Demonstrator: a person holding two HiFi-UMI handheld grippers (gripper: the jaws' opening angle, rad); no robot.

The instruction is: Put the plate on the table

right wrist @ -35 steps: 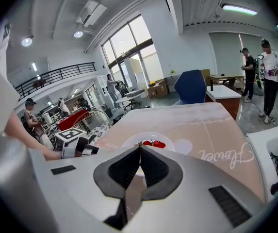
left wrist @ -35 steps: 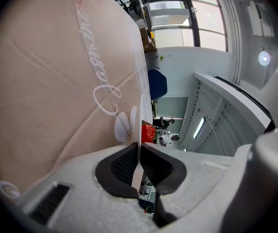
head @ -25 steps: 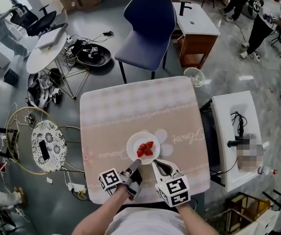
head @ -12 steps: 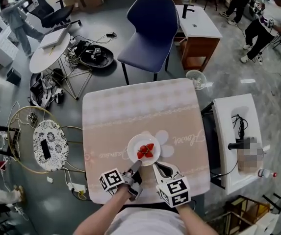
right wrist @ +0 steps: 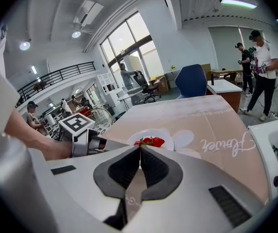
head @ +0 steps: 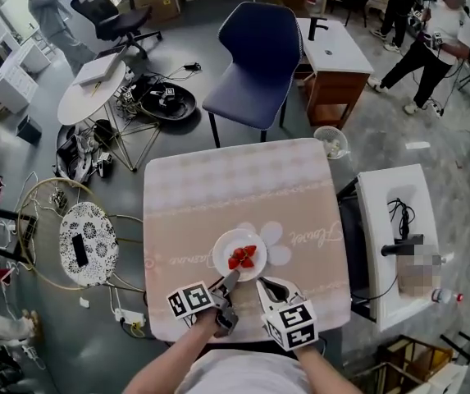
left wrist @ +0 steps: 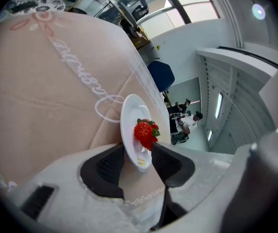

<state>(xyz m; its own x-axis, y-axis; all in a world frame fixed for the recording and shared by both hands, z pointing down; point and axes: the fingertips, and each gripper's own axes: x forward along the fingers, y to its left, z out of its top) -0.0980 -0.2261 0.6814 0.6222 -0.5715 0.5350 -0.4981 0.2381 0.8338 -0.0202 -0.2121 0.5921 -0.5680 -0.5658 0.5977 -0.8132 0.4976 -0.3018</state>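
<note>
A white plate (head: 239, 245) with red strawberries (head: 242, 258) lies flat on the pink tablecloth of the table (head: 218, 187), near its front edge. My left gripper (head: 229, 282) is at the plate's near rim. In the left gripper view the plate's rim (left wrist: 131, 125) sits between the jaws, which are opening, and a gap shows beside the pads (left wrist: 110, 165). A strawberry (left wrist: 144, 131) lies just past them. My right gripper (head: 266, 286) rests just right of the plate, jaws shut with nothing in them (right wrist: 139, 149); the plate (right wrist: 165, 134) lies just ahead of it.
A blue chair (head: 255, 52) stands at the table's far side. A white side table (head: 394, 220) with a black tool is close on the right. A round patterned stool (head: 83, 245) stands left. People stand far back (head: 419, 31).
The plate stays where it was on the tablecloth and both grippers hold their places at its near rim. The head view has drifted slightly, and people in the background have moved.
</note>
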